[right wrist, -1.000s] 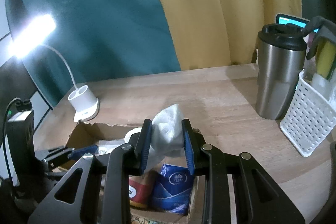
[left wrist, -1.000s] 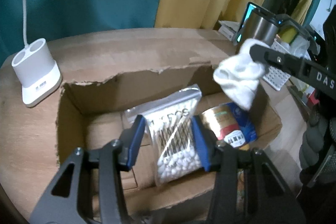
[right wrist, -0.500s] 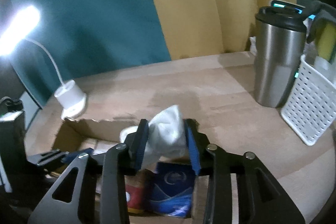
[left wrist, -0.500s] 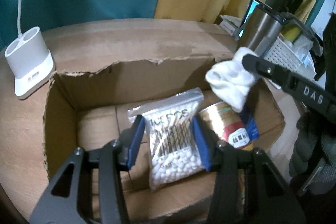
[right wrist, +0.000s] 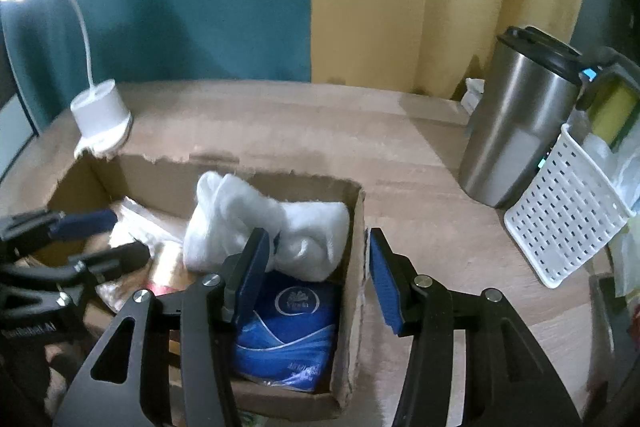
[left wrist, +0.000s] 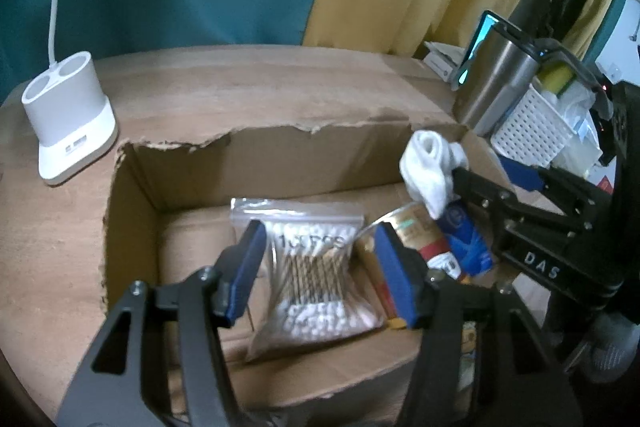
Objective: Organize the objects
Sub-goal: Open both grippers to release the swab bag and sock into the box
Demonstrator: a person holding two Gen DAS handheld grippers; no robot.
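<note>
- Right gripper [right wrist: 316, 267]: jaws apart, one blue pad touching the rolled white sock [right wrist: 264, 227].
- Sock: above blue tissue pack [right wrist: 286, 331], inside torn brown cardboard box [right wrist: 354, 267].
- Left gripper [left wrist: 316, 275]: jaws apart, empty, over cotton-swab bag [left wrist: 312, 279].
- Risk: sock may snag on the pad during withdrawal.

white sock [right wrist: 264, 231] | bunched | in cardboard box [right wrist: 356, 247], above blue packet [right wrist: 286, 331]

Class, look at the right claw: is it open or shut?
Open. The right claw has its blue pads spread wide, and the white sock lies loose in the cardboard box.
</note>
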